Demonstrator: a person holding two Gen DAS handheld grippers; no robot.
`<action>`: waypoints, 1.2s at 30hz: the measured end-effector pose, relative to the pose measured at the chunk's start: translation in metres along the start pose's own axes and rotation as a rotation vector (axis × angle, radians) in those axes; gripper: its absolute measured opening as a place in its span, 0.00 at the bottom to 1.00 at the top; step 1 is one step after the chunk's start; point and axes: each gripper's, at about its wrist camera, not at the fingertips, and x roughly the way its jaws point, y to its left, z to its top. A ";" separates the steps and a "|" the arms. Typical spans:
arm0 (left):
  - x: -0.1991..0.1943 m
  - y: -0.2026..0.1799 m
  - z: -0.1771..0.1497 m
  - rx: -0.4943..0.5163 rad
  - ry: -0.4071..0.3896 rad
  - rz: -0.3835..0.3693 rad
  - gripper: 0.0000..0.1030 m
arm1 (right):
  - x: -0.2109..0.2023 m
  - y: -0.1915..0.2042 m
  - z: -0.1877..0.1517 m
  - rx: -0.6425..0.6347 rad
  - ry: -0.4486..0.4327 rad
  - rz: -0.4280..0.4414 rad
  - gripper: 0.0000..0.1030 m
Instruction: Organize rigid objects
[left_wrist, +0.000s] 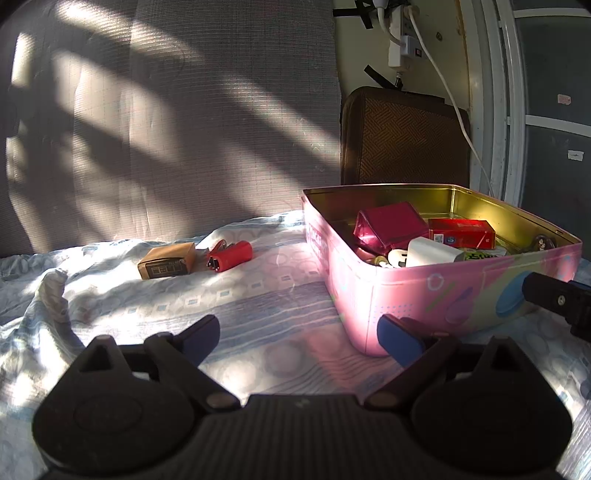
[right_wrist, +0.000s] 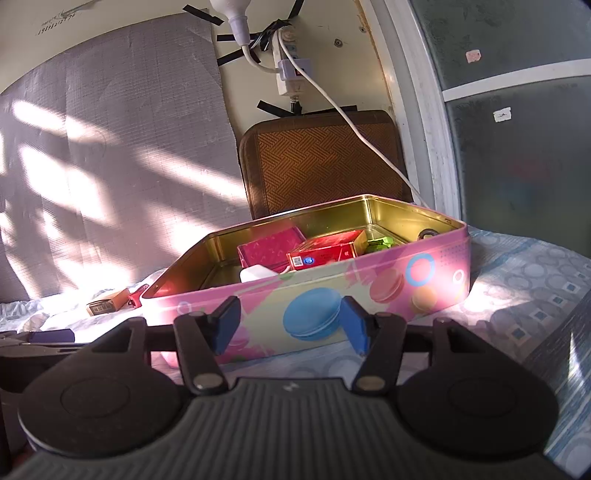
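Note:
A pink tin box (left_wrist: 413, 295) (right_wrist: 388, 295) stands open on the bed. Inside lie a magenta pouch (left_wrist: 388, 225), a red carton (left_wrist: 461, 232) (right_wrist: 325, 251), a white charger (left_wrist: 428, 253) (right_wrist: 256, 274) and other small items. A brown box (left_wrist: 168, 260) (right_wrist: 107, 302) and a red lighter-like object (left_wrist: 231, 255) lie on the sheet left of the tin. My left gripper (left_wrist: 299, 339) is open and empty, low over the sheet by the tin's near corner. My right gripper (right_wrist: 290, 325) is open and empty, in front of the tin's long side.
The bed has a rumpled blue-white sheet (left_wrist: 258, 317). A grey panel (left_wrist: 166, 110) and a brown woven cushion (left_wrist: 402, 140) stand behind. A power strip with white cables (right_wrist: 291, 70) hangs on the wall. A window frame (right_wrist: 436, 129) is at the right.

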 end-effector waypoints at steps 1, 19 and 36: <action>0.000 0.000 0.000 0.001 0.000 -0.001 0.93 | 0.000 0.000 0.000 0.000 0.000 0.000 0.60; -0.002 0.004 0.000 0.008 -0.005 -0.007 0.97 | 0.000 0.003 -0.001 -0.017 0.000 -0.015 0.62; 0.007 0.102 0.017 -0.066 0.056 0.134 0.98 | -0.005 0.071 0.039 -0.215 -0.044 0.223 0.65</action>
